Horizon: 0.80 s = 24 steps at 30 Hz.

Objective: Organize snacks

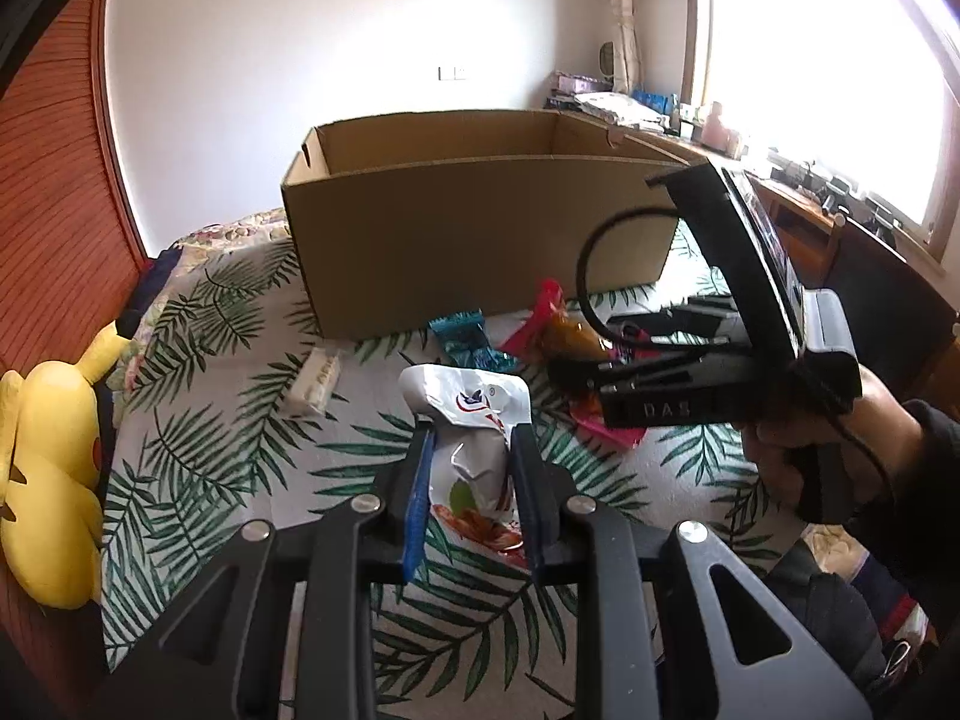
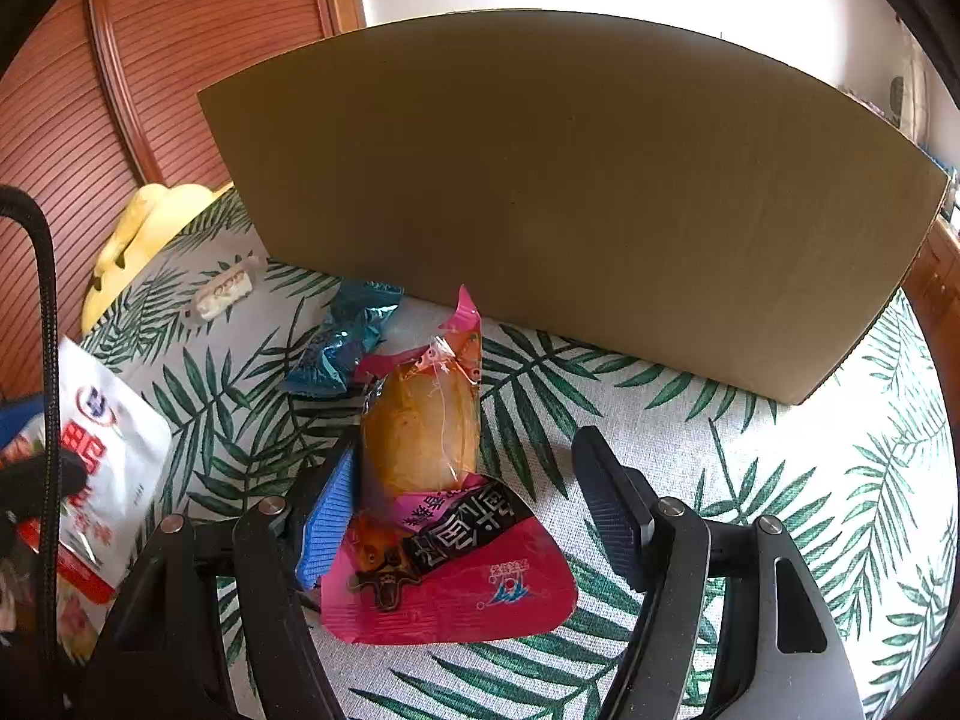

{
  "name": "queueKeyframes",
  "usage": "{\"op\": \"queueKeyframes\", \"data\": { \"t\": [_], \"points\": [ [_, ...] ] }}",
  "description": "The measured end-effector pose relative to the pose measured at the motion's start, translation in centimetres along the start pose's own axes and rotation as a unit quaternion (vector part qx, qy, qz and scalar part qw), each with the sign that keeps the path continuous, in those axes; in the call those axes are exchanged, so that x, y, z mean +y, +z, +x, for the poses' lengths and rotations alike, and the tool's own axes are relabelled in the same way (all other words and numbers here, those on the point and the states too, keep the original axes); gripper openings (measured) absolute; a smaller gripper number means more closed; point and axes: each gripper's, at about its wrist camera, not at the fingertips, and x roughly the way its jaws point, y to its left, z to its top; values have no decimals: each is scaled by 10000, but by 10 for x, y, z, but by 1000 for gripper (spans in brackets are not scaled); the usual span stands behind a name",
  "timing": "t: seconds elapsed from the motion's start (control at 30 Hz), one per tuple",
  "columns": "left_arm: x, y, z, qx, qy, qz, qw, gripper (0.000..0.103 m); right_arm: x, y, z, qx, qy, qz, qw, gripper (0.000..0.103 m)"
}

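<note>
My left gripper (image 1: 474, 444) is shut on a white snack bag (image 1: 465, 414) with red print, and both pads pinch its crumpled middle above the leaf-print bedspread (image 1: 240, 360). In the right wrist view the same white bag (image 2: 102, 450) shows at the left edge. My right gripper (image 2: 465, 480) stands open around a pink packet (image 2: 420, 438) with an orange piece inside, which lies on the bedspread. Its blue left pad (image 2: 327, 510) is against the packet, while the right finger (image 2: 606, 492) stands apart from it. An open cardboard box (image 1: 480, 228) stands just behind the snacks.
A blue wrapped snack (image 2: 342, 342) lies by the box's front wall, and a small white candy packet (image 2: 225, 291) further left. A yellow plush toy (image 1: 54, 468) sits at the bed's left edge by a wooden headboard (image 1: 48, 180). A cluttered desk (image 1: 810, 192) runs under the window.
</note>
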Motion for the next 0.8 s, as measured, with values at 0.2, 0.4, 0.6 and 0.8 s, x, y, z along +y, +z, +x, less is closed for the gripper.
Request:
{"op": "queueKeyframes", "data": {
  "t": [0.2,0.4,0.6,0.8],
  "points": [
    [5,6,-5,-103,3,-114,9999,23,4,-2,-7,-13,376,-146,9992,43],
    [8,8,-6,-150,-12,-205,9997,23,9,-8,-20,-69,339,-203,9992,42],
    [7,14,-9,-242,-39,-237,9994,23,10,-16,-41,-263,291,-254,9989,42],
    [3,23,-14,-360,-68,-252,9990,23,8,-16,-64,-530,286,-207,9980,42]
  ]
}}
